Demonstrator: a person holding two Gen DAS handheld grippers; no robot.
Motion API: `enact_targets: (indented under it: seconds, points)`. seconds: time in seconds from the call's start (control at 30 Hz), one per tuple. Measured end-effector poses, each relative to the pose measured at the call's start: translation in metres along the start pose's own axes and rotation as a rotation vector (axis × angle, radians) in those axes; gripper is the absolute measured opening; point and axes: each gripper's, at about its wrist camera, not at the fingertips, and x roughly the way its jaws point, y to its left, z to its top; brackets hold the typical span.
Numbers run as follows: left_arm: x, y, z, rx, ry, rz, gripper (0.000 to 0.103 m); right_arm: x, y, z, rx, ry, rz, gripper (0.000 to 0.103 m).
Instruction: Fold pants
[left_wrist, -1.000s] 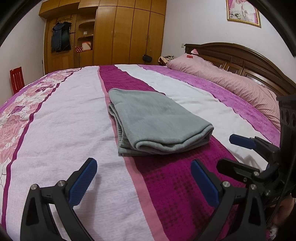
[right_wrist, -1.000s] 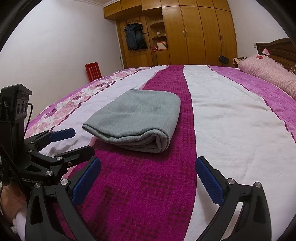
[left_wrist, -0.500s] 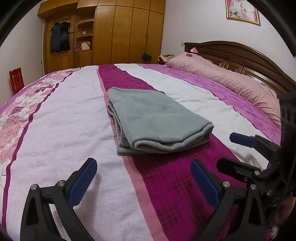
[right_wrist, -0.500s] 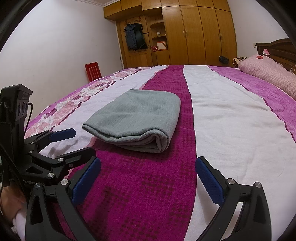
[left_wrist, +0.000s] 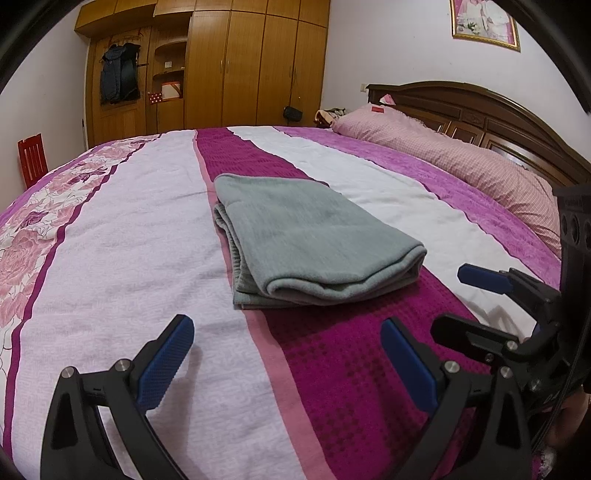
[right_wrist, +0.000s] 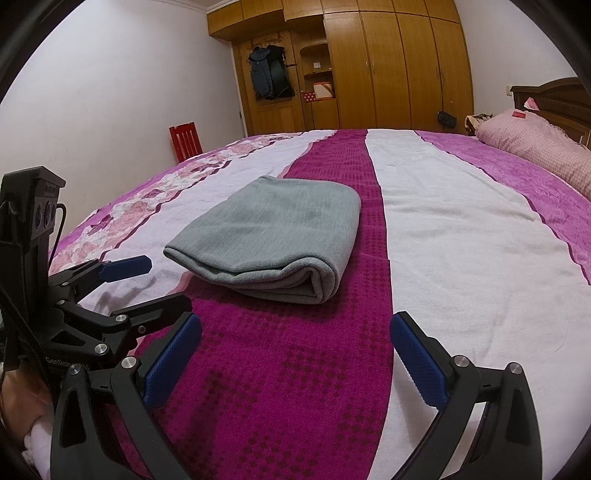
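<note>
The grey pants (left_wrist: 310, 240) lie folded into a thick rectangle on the bedspread (left_wrist: 110, 266), seen in the right wrist view as a compact bundle, the pants (right_wrist: 273, 236). My left gripper (left_wrist: 286, 341) hovers open just short of the near edge of the bundle, nothing between its blue pads. My right gripper (right_wrist: 295, 345) is likewise open and empty, a little back from the rounded fold. Each gripper shows in the other's view: the right gripper (left_wrist: 461, 299) at the right edge, the left gripper (right_wrist: 162, 282) at the left edge.
The bedspread has purple, white and floral stripes. A long pink pillow (left_wrist: 461, 162) lies against the dark wooden headboard (left_wrist: 480, 110). Wooden wardrobes (left_wrist: 229, 66) fill the far wall, with a dark jacket (right_wrist: 269, 74) hanging there. A red chair (right_wrist: 184, 142) stands beside the bed.
Both grippers have stayed open and nearly still. The left wrist view has drifted very slightly, the folded pants lying unchanged.
</note>
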Motion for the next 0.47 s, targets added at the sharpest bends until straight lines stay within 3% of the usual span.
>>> enact_targets:
  seconds: [0.47]
  points:
    - [0.0063, -0.0071, -0.0006, 0.03, 0.03, 0.016, 0.103, 0.0025, -0.0011, -0.0027, -0.005, 0.012, -0.011, 0.102]
